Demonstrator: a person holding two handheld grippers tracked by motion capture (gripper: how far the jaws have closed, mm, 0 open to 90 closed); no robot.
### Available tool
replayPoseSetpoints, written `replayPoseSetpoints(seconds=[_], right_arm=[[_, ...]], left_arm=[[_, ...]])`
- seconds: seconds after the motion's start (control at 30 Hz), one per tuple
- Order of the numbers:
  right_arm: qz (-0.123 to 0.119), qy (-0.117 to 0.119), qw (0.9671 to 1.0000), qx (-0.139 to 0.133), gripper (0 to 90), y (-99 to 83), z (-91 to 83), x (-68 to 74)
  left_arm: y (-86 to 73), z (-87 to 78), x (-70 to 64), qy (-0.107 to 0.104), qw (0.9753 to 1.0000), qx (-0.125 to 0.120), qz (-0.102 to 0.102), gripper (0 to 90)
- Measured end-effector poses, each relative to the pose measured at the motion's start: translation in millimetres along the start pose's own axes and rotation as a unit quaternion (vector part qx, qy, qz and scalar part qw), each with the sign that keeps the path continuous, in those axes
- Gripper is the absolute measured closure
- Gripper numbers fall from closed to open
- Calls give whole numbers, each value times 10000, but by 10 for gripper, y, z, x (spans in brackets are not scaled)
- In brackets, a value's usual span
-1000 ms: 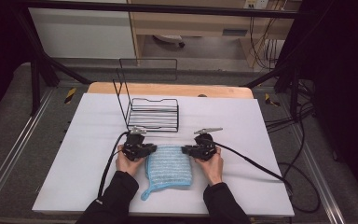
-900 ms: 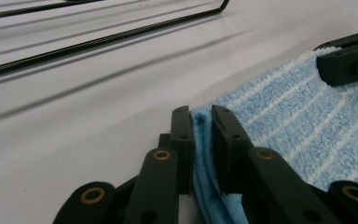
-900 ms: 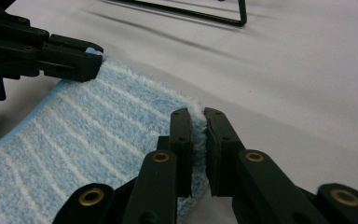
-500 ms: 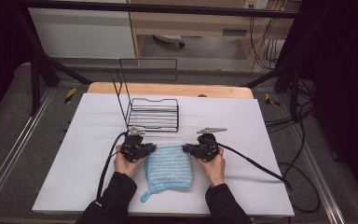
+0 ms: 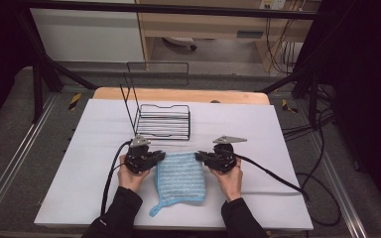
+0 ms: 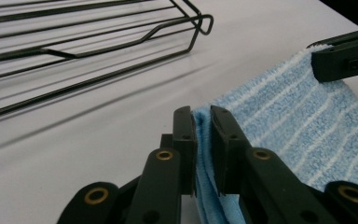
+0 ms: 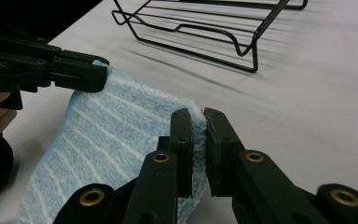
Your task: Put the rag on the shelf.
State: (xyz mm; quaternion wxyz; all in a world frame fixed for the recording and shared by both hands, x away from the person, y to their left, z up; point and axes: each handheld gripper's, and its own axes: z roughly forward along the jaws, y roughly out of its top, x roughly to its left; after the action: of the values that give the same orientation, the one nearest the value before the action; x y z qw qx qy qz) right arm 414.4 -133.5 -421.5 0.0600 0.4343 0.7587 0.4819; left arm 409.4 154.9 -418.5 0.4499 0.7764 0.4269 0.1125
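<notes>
Flat, fluffy striped blue cloth [image 5: 180, 176], left gripper [image 6: 203, 126] and right gripper [image 7: 198, 126] fingers pinching its far corners, loop apparently trailing.

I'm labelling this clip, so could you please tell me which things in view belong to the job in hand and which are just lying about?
In the job:
- blue striped cloth, flat on the table
- left gripper, shut on the cloth's far left corner
- right gripper, shut on its far right corner

Lying about:
- black wire rack, beyond the cloth, untouched
- white table
</notes>
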Motion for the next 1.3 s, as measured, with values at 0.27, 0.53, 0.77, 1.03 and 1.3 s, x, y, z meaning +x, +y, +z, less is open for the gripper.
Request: replayPoseSetpoints(seconds=[0.27,0.53,0.77,1.03,1.3], right_arm=[[-71,26,9996,-254,829,24,-125,53],[-195,28,9986,-484,830,55,-230,116],[-275,59,9971,-706,831,92,-337,174],[-423,58,9943,-976,832,154,-462,269],[-539,39,9914,-1189,833,218,-562,337]], left_arm=[[57,-113,-84,-2,9997,-218,100,809],[93,-198,-138,1,9991,-389,177,809],[131,-288,-192,-16,9977,-637,224,809],[191,-407,-253,-7,9955,-895,307,809],[263,-499,-298,-14,9932,-1110,355,809]])
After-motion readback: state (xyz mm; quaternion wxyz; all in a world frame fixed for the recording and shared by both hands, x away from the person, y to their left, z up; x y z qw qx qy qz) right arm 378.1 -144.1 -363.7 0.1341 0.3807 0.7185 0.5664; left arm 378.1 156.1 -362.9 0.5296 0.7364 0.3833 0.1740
